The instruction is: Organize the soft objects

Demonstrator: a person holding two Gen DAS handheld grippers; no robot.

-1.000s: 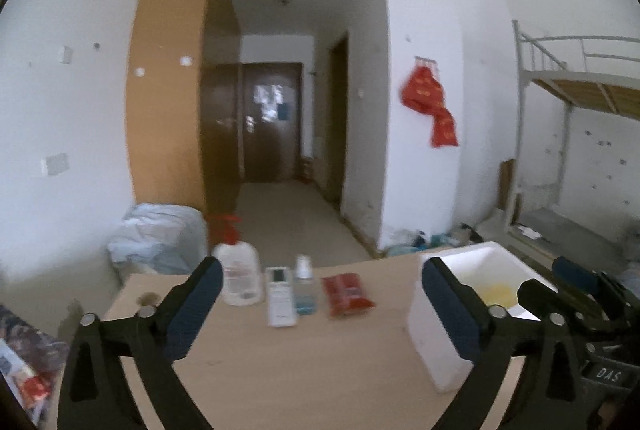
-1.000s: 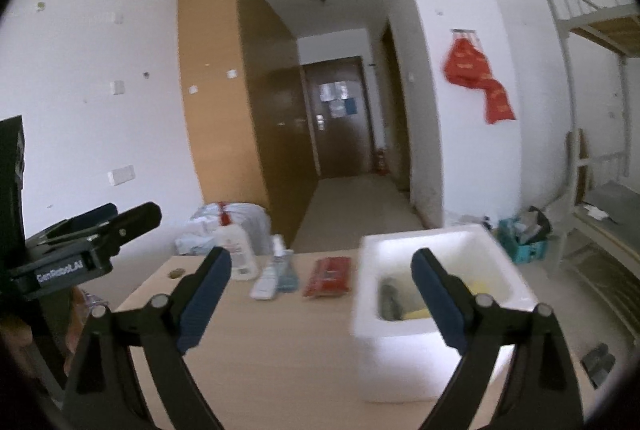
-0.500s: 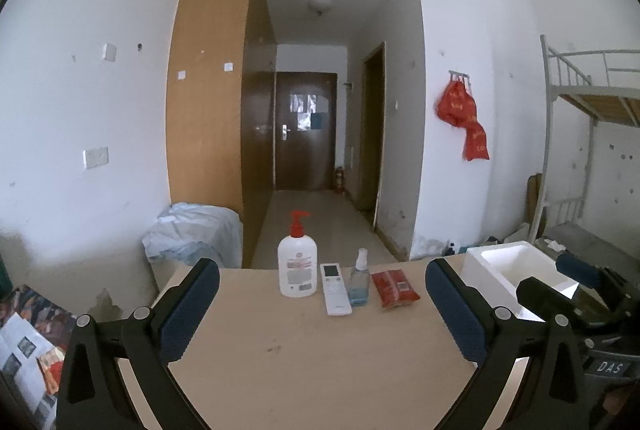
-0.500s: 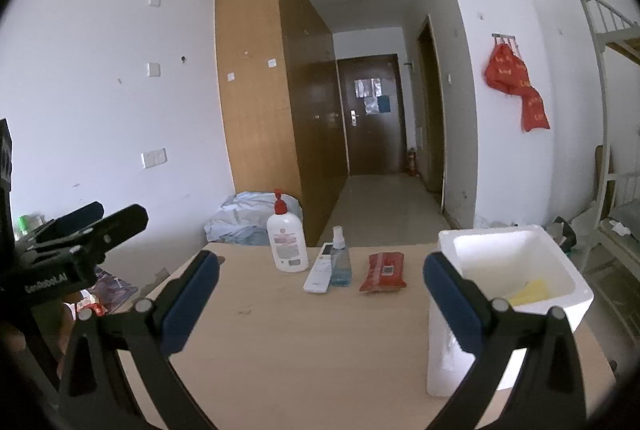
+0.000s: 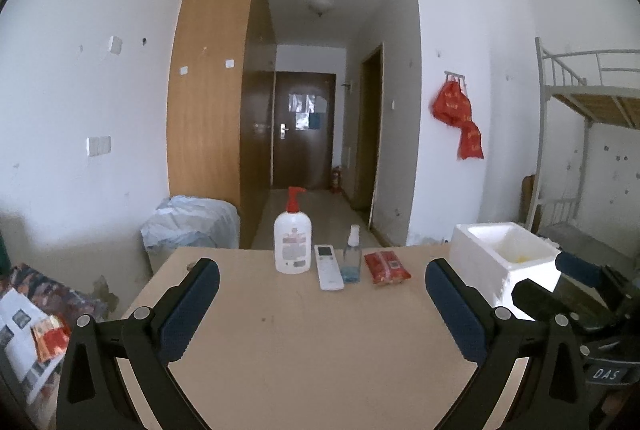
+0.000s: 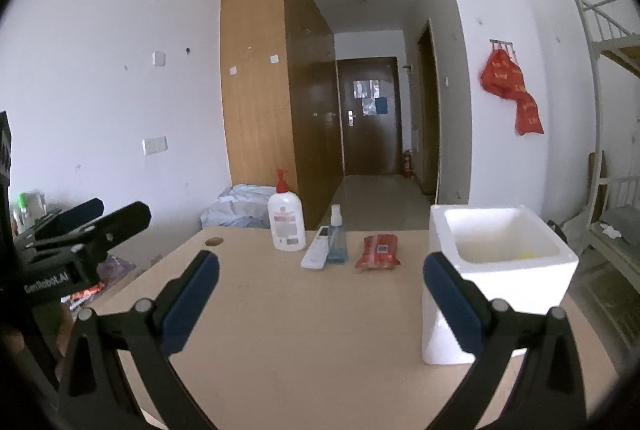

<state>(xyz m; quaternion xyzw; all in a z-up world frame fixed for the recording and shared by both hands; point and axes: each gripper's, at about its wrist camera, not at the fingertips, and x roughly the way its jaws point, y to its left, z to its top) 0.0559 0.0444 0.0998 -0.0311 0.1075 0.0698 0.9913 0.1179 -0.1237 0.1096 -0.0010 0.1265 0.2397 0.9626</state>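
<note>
A red soft packet [image 5: 387, 266] [image 6: 378, 251] lies at the far side of the wooden table [image 5: 312, 342] [image 6: 304, 330]. To its right stands a white foam box [image 5: 503, 258] [image 6: 496, 262] with something yellow inside. My left gripper [image 5: 322, 276] is open over the near middle of the table, nothing between its blue pads. My right gripper [image 6: 320, 272] is open too and holds nothing; its right finger overlaps the box's near corner in the view. Each gripper shows at the other view's edge.
Left of the packet stand a white pump bottle [image 5: 292, 238] [image 6: 285, 218], a white remote [image 5: 328, 266] [image 6: 317, 253] and a small blue spray bottle [image 5: 351, 261] [image 6: 337, 242]. A covered bundle [image 5: 192, 224] sits beyond the table's far left edge. A bunk bed [image 5: 588, 133] is at the right.
Both views pulled back and levelled out: the table items shrank and more bare table shows in front. The foam box slid right in the left view. The right jaws widened slightly.
</note>
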